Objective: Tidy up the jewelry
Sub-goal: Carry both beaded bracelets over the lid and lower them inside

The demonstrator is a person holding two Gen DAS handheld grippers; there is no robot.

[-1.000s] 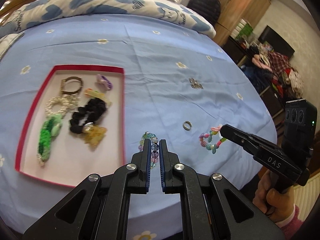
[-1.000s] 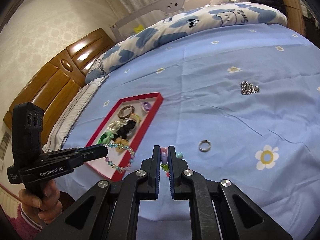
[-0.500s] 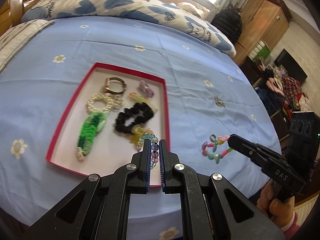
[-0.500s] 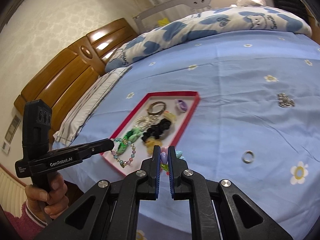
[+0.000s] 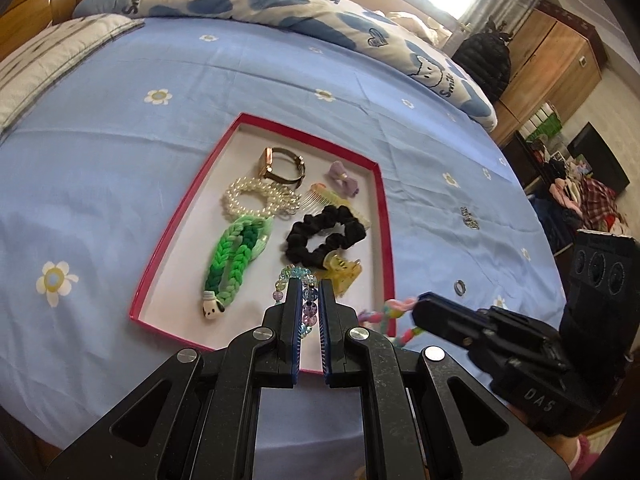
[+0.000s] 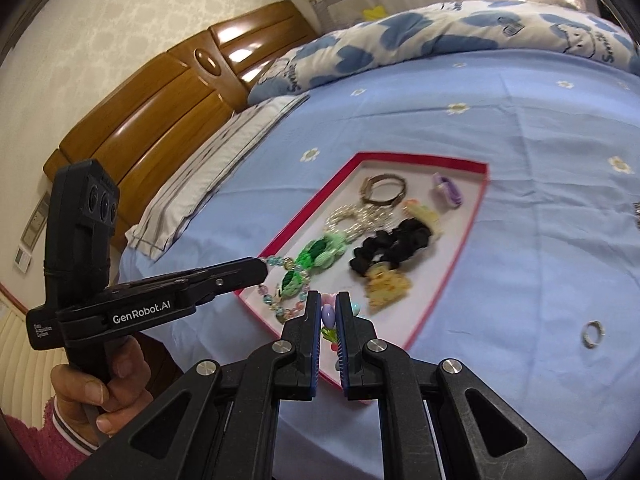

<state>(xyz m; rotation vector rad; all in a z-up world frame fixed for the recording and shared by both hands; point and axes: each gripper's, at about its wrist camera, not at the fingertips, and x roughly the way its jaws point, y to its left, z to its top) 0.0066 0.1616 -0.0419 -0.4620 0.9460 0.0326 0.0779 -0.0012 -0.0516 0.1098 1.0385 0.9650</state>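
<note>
Your left gripper (image 5: 309, 294) is clamped on a clear glass-bead bracelet (image 5: 298, 280), which dangles over the near end of the red-edged tray (image 5: 386, 216), close above the yellow hair claw (image 5: 342, 272) and beside the green braided band (image 5: 234, 258). In the right wrist view the same bracelet (image 6: 282, 288) hangs from the tip of that gripper (image 6: 264, 270) over the tray's near left corner.

Your right gripper (image 6: 329, 312) is pinched on a pastel bead bracelet (image 6: 328, 314), held at the tray's near right corner; from the left wrist view its loop (image 5: 390, 312) straddles the red rim there.

Inside the tray lie a watch (image 5: 280, 166), a pearl strand (image 5: 256, 200), a lilac bow clip (image 5: 342, 176), a small comb (image 5: 328, 198) and a black scrunchie (image 5: 324, 238).

Out on the blue sheet (image 5: 120, 120) to the right, a plain ring (image 5: 460, 288) sits near the tray, and a small sparkly piece (image 5: 469, 218) lies farther off, well apart from it.
</note>
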